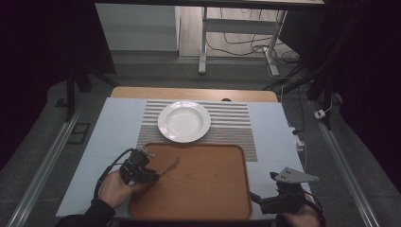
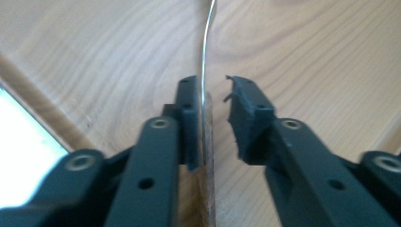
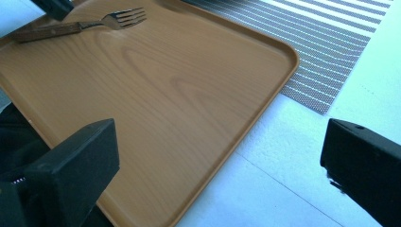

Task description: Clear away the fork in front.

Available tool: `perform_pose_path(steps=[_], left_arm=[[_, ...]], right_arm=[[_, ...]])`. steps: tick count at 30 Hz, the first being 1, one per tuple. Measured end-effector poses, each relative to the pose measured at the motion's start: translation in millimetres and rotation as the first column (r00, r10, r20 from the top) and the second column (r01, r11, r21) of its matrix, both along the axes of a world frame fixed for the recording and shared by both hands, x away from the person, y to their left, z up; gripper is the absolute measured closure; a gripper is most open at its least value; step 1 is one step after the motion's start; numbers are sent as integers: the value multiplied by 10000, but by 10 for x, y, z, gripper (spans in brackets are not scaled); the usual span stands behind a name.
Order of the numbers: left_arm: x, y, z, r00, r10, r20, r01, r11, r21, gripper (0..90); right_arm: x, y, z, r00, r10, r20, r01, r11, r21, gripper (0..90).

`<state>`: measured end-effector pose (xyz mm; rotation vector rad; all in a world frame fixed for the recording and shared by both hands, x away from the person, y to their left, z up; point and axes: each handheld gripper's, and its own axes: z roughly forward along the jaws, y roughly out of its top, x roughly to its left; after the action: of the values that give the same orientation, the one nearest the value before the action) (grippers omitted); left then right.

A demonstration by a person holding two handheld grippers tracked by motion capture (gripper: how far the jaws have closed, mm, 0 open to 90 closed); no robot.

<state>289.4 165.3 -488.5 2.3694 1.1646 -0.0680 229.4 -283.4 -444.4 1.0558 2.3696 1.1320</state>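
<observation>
Left claw (image 1: 152, 173) sits low over the near-left part of the tray (image 1: 208, 189), pointing across it toward the right. Fork (image 1: 169, 167) runs straight out ahead of it, tines (image 3: 125, 17) farthest from the claw, wooden handle (image 3: 45, 31) back between the jaws. In the left gripper view the fork (image 2: 204, 71) is on edge in the gap: metal neck lies against the left pad, right pad stands clear of it with tray wood showing between. So the claw is narrow, not clamped; fork rests on the tray.

Right claw (image 1: 257, 197) is just off the tray's near-right corner, over the pale blue worktop (image 1: 108, 127). Its jaws are spread wide, nothing between them. From the right gripper view the tray (image 3: 179, 94) spreads ahead and to the left of that claw, the fork at the tray's far end, well apart from it.

Beyond the tray, away from both claws: striped mat (image 1: 236, 125) with a white plate (image 1: 184, 121) on it. The tray's far edge overlaps the mat; the plate's near rim is just beside that edge. The plate is ahead and to the right of the left claw, ahead and to the left of the right one.
</observation>
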Motion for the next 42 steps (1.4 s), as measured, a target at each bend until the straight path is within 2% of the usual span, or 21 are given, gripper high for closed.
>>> perform_pose_path(steps=[5,10,17,22,27,29,30,31,34,37,42], left_arm=[[101,23,72,9999,48,117,-43,9988,-495,877],[225,-20,81,9996,-13,276,35,9970,-778,888],[391,-145,17,9986,-334,417,359,9975,-608,888],[510,-221,-43,9989,-205,420,220,9991,-350,888],[582,-214,-104,9996,-45,280,50,9999,-148,888],[592,-222,-131,9999,10,146,-8,9999,-130,888],[580,-246,-135,9999,-137,31,137,9994,-322,888],[554,-286,-123,9992,-404,-40,401,9978,-529,889],[426,-475,-68,9921,-1228,261,1234,9921,-215,889],[397,-534,-77,9905,-1368,166,1371,9904,-172,889],[372,-548,-64,9890,-1469,144,1474,9883,-396,888]], right_arm=[[4,16,-7,9999,78,-78,-79,9999,-143,0],[10,26,-13,9998,98,-157,-102,9997,-217,0],[20,38,-21,9996,159,-233,-167,9992,-362,0],[26,42,-26,9994,145,-301,-157,9990,-410,0],[30,41,-27,9991,196,-371,-212,9989,-421,0],[31,42,-27,9990,216,-389,-233,9987,-449,0],[32,44,-28,9990,227,-396,-244,9987,-443,0],[33,44,-28,9988,247,-415,-265,9987,-430,0],[32,43,-27,9988,248,-413,-266,9987,-443,0],[32,39,-28,9988,246,-430,-264,9988,-410,0],[35,40,-29,9986,269,-466,-287,9988,-392,0]])
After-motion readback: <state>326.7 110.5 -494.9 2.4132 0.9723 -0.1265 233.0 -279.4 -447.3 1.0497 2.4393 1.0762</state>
